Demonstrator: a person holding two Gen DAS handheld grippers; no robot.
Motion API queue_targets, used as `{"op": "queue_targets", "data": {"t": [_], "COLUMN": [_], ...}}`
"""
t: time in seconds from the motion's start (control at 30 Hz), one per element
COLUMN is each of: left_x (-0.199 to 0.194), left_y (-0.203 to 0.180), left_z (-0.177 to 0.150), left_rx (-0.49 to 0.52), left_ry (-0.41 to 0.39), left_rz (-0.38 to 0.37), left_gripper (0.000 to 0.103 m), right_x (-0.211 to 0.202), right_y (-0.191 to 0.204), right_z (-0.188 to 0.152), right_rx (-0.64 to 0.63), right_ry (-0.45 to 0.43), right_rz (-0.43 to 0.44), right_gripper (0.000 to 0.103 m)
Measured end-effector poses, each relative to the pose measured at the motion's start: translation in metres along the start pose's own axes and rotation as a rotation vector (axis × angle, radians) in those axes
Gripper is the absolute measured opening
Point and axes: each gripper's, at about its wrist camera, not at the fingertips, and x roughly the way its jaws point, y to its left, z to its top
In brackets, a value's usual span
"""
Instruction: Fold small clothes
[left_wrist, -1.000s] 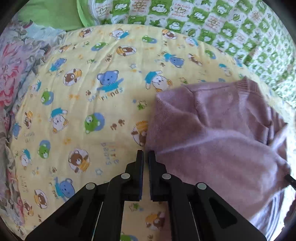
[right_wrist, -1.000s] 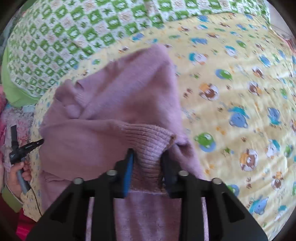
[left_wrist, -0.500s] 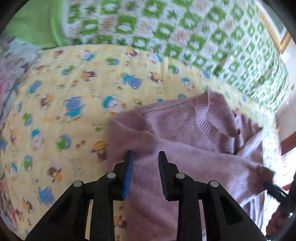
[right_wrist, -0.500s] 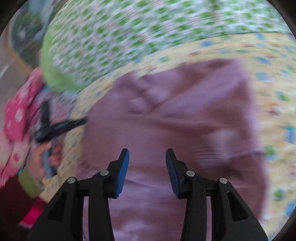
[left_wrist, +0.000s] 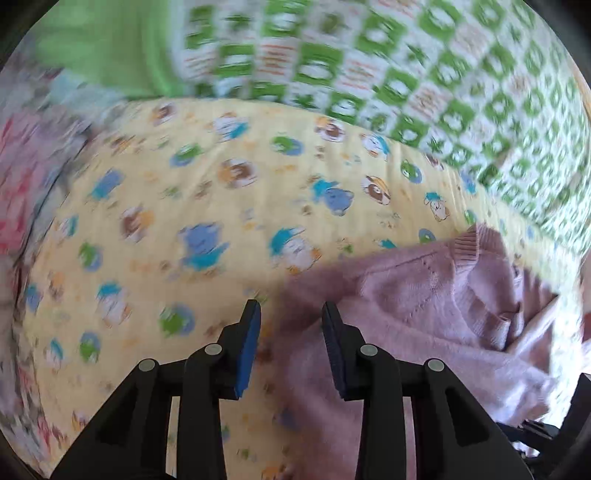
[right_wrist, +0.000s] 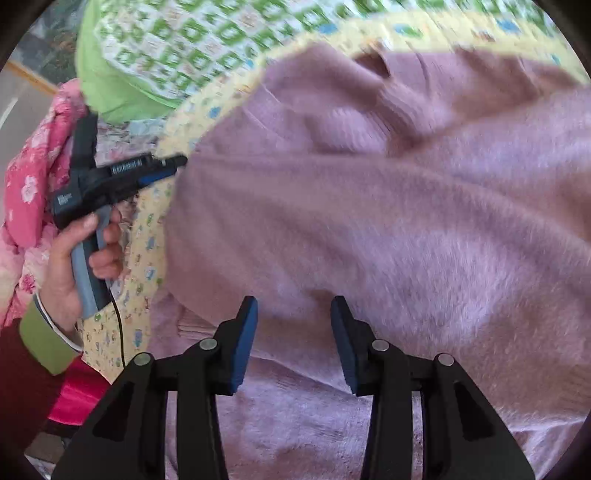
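Observation:
A mauve knitted sweater (left_wrist: 424, 314) lies on the yellow bear-print sheet (left_wrist: 184, 221), folded over itself, ribbed neckline toward the right. My left gripper (left_wrist: 290, 321) hovers over the sweater's left edge. Its jaws are opening and the pads press on nothing. In the right wrist view the sweater (right_wrist: 369, 221) fills most of the picture. My right gripper (right_wrist: 293, 317) stands open just above the sweater, nothing between its pads. The left gripper (right_wrist: 173, 164) shows there at the sweater's left edge, held by a hand (right_wrist: 70, 266).
A green-and-white checked quilt (left_wrist: 406, 74) and a plain green cloth (left_wrist: 110, 48) lie beyond the sheet. Pink floral fabric (right_wrist: 33, 177) is piled at the left. A green cuff and a red sleeve (right_wrist: 22, 387) sit at the lower left.
My left gripper went from shut to open and lifted a little beside the sweater's edge. My right gripper let go of the ribbed knit edge and swung left across the sweater.

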Motion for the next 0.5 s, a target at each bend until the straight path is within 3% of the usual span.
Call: {"op": "queue_targets", "data": {"t": [0.13,0.27,0.5], "left_x": [-0.03,-0.047,-0.032], "left_y": [0.013,-0.001,-0.018], "left_z": [-0.036,-0.087,-0.15], "left_rx": [-0.041,-0.028,0.006], "left_ry": [0.0,0.03,0.101], "left_rz": [-0.072,-0.139,-0.085], "left_gripper": [0.041,0.045,0.047], "right_x": [-0.001,0.018,0.069], "right_y": [0.027,0.065,0.11], "right_z": [0.029,0.068,0.123], "right_rx": [-0.068,-0.155,-0.213], "right_ry": [-0.027,-0.036,0.006], "right_rz": [0.063,0.109,0.127], "right_gripper": [0.043,0.043,0.043]}}
